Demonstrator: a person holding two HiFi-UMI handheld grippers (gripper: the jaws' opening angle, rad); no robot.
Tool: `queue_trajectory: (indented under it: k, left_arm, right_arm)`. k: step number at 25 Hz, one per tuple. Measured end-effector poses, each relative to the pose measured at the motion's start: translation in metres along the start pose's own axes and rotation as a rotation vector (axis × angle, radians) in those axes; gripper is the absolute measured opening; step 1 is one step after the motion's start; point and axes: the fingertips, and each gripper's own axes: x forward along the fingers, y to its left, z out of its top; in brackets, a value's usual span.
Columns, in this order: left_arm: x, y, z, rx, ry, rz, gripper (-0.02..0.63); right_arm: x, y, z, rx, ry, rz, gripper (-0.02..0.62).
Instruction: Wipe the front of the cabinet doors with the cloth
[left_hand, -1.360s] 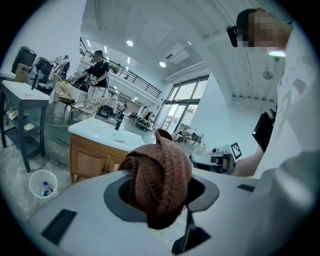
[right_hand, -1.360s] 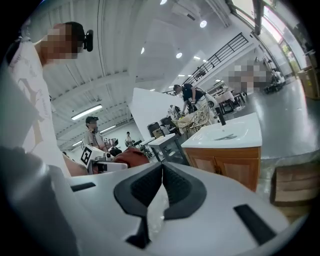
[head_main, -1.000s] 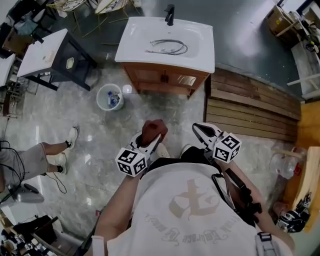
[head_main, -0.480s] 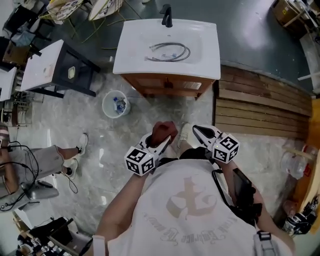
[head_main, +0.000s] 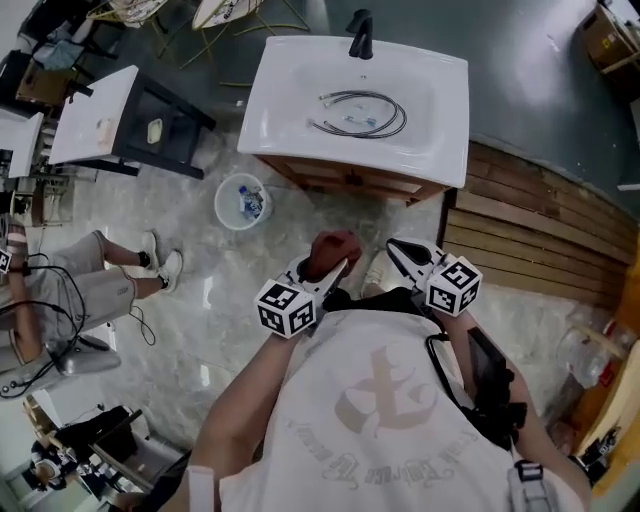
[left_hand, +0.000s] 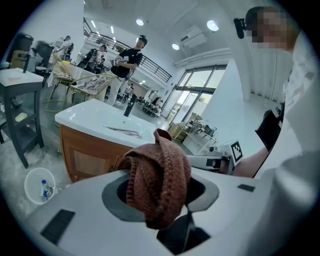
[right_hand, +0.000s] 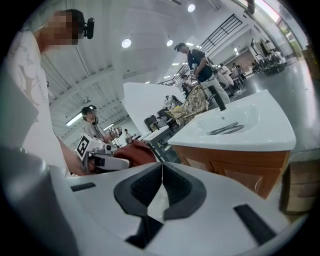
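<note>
At the far left, a seated person's legs (head_main: 95, 285) rest on the pale marble floor (head_main: 210, 330). Beyond them stands a small white side worktop (head_main: 95, 112) on a dark frame. Right of that, a white bin (head_main: 243, 201) with a bottle inside sits on the floor, just left of the cabinet.

The cabinet doors (head_main: 345, 180) are brown wood. They stand under a white basin worktop (head_main: 440, 110) that carries a black tap (head_main: 361, 35) at its far edge and coiled metal hoses (head_main: 360, 112) in the bowl.

Nearer, in front of the person's chest, the left claw (head_main: 322, 272) is pinching the cloth (left_hand: 160, 175). It is a reddish-brown knitted cloth, bunched up, bulging above the pads and hanging a little below them. The cloth is held in the air, well apart from the cabinet doors, with open floor between.

Just right of it, the right claw (right_hand: 161, 186) is pressed together with nothing between its dark pads. It points toward the right part of the cabinet. The two claws are side by side, close but not touching.

At the far right, wooden planks (head_main: 540, 245) lie along the floor beside the cabinet.
</note>
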Motion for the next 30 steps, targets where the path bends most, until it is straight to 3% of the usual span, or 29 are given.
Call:
queue_trajectory:
  k: [10, 16, 20, 25, 30]
  left_arm:
    - [0.002, 0.103, -0.023, -0.096, 0.035, 0.138, 0.166]
    - [0.009, 0.166, -0.040, -0.082, 0.051, 0.187, 0.166]
    - [0.011, 0.194, -0.045, -0.102, 0.012, 0.227, 0.166]
    - [0.012, 0.227, -0.046, -0.141, -0.033, 0.277, 0.166]
    - [0.019, 0.254, -0.045, -0.189, -0.095, 0.287, 0.166]
  right_arm:
    - [0.060, -0.010, -0.022, -0.032, 0.157, -0.007, 0.014]
    - [0.093, -0.005, -0.066, -0.048, 0.286, 0.030, 0.014]
    - [0.101, -0.009, -0.091, -0.027, 0.342, 0.019, 0.014]
    - [0.114, -0.009, -0.105, -0.077, 0.411, 0.012, 0.014]
    - [0.128, -0.007, -0.121, -0.087, 0.456, 0.026, 0.014]
